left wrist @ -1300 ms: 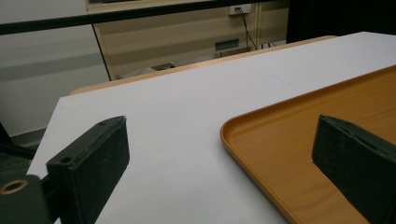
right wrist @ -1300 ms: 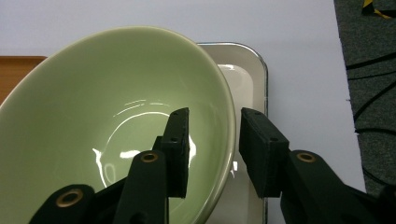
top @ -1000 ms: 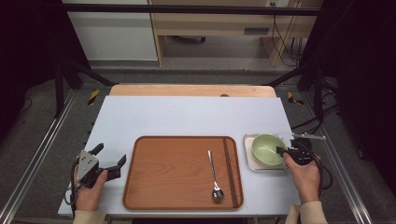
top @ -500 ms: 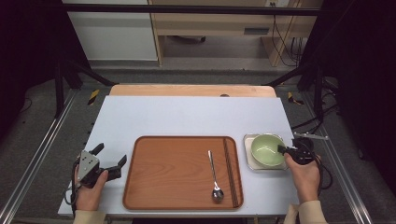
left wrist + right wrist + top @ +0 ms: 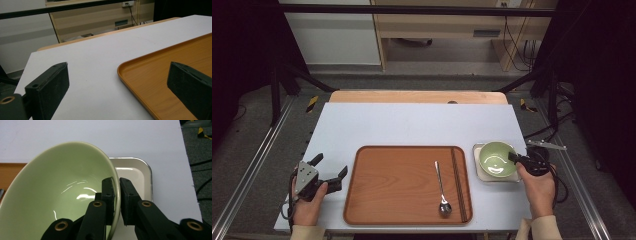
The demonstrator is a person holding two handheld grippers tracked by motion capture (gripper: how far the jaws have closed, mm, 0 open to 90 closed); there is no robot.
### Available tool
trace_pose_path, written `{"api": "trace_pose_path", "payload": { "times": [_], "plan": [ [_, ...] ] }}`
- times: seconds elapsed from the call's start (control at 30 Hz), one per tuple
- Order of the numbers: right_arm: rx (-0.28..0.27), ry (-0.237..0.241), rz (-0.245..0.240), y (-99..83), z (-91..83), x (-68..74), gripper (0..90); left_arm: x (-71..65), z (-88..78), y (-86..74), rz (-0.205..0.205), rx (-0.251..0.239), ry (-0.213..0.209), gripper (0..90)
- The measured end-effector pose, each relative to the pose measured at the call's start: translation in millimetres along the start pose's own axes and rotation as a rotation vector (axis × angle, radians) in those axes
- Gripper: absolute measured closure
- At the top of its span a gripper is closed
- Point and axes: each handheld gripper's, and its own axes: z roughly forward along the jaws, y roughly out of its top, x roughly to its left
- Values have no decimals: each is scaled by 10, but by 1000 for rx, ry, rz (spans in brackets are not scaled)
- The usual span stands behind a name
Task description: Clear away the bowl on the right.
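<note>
The right gripper (image 5: 117, 195) had just closed its jaws on the rim of the green bowl (image 5: 62, 195), tilted over the small white tray (image 5: 140, 172). The left gripper (image 5: 328, 170) rested wide open, holding nothing, beside the wooden tray (image 5: 397, 185) on the desk (image 5: 412, 125).

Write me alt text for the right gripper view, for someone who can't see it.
The right gripper pinches the rim of a pale green bowl, one black jaw inside it and one outside. The empty bowl sits on a small cream square tray on a white table.
</note>
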Motion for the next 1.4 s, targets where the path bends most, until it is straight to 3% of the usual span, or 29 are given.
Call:
{"api": "trace_pose_path", "payload": {
  "times": [0.3, 0.47, 0.77, 0.9, 1.1, 1.4],
  "plan": [
    [-45, 63, -38, 83, -62, 282, 828, 11, -6, 0, -2, -2, 4, 37],
    [-51, 107, -79, 105, -33, 539, 827, 10, -7, 1, -2, -3, 5, 37],
    [-23, 215, -176, 84, 108, 1119, 827, 7, -5, 0, -2, -3, 2, 38],
    [-4, 250, -190, 43, 172, 1296, 827, 9, -6, 0, -2, -3, 2, 37],
    [19, 280, -218, -13, 245, 1473, 826, 7, -8, 2, -2, -4, 3, 37],
    [37, 321, -226, -65, 306, 1607, 827, 7, -11, 4, -4, -8, 4, 37]
  ]
}}
